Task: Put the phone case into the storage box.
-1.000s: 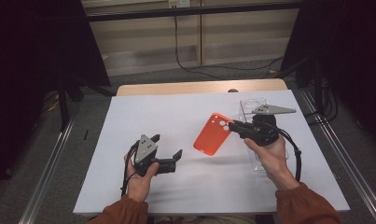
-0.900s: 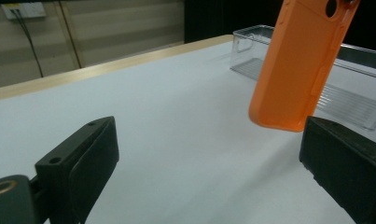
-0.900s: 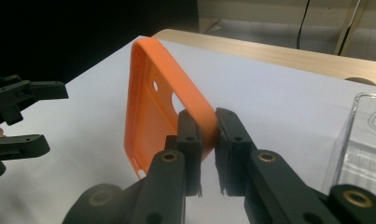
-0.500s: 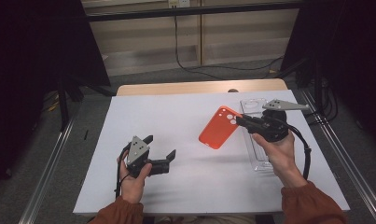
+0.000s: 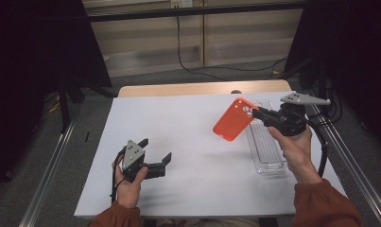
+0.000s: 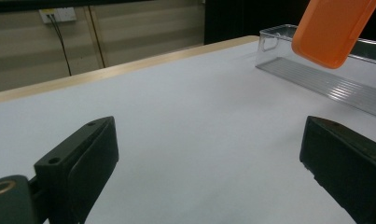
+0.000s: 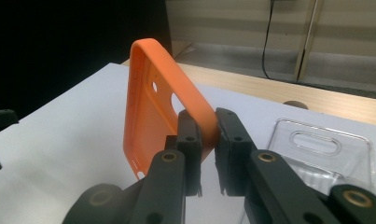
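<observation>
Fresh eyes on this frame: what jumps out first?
The orange phone case, pinched by one edge in the right claw and held tilted above the white table, just left of the clear plastic tray on the table's right side. Next, the left claw, low over the table's near left, jaws wide open with nothing between them.

The tray [image 5: 266, 151] lies at the right side of the tabletop [image 5: 188, 127]. The phone case [image 5: 233, 119] hangs just left of the tray, above the tabletop; the left hand-held gripper [image 5: 155, 151] sits well left of the tray.
</observation>
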Demonstrator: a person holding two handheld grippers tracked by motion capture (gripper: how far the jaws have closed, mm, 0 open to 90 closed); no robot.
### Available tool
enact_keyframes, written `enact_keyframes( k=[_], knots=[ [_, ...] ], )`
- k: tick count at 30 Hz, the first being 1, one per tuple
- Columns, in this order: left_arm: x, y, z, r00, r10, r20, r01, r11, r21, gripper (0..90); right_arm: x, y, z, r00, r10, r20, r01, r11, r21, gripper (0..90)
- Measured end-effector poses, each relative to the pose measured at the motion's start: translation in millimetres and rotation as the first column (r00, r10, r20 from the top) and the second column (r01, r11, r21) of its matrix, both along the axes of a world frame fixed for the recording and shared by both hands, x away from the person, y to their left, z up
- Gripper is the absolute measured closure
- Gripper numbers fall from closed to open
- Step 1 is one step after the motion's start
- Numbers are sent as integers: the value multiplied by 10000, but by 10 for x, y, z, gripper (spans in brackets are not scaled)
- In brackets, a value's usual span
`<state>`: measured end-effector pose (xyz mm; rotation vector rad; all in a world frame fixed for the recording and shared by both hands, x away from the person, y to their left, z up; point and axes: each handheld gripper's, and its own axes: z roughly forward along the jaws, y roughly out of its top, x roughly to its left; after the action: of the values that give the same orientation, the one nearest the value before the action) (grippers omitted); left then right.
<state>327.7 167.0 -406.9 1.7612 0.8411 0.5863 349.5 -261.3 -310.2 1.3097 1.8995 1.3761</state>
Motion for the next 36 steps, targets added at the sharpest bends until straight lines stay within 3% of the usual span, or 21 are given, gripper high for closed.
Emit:
enact_keyframes(
  k=[8,15,18,21,30,36],
  knots=[
    [-40,185,-6,9998,154,-84,-155,9997,-198,53,34,-110,81,9996,-274,93,275,9995,-139,805],
    [-52,303,-33,9986,526,48,-524,9982,-292,53,64,-177,161,9987,-443,246,451,9985,-324,805],
    [-56,330,-60,9981,558,279,-550,9981,-281,49,80,-214,191,9980,-568,277,578,9977,-350,804],
    [-39,376,-90,9975,709,16,-706,9951,-694,43,86,-248,225,9976,-619,308,630,9973,-371,804],
    [-88,505,-114,9947,954,394,-931,9940,-570,32,107,-370,309,9947,-869,544,898,9945,-537,805],
    [-120,589,-135,9922,1142,500,-1102,9909,-775,29,138,-456,357,9916,-1049,750,1102,9914,-700,805]
  ],
)
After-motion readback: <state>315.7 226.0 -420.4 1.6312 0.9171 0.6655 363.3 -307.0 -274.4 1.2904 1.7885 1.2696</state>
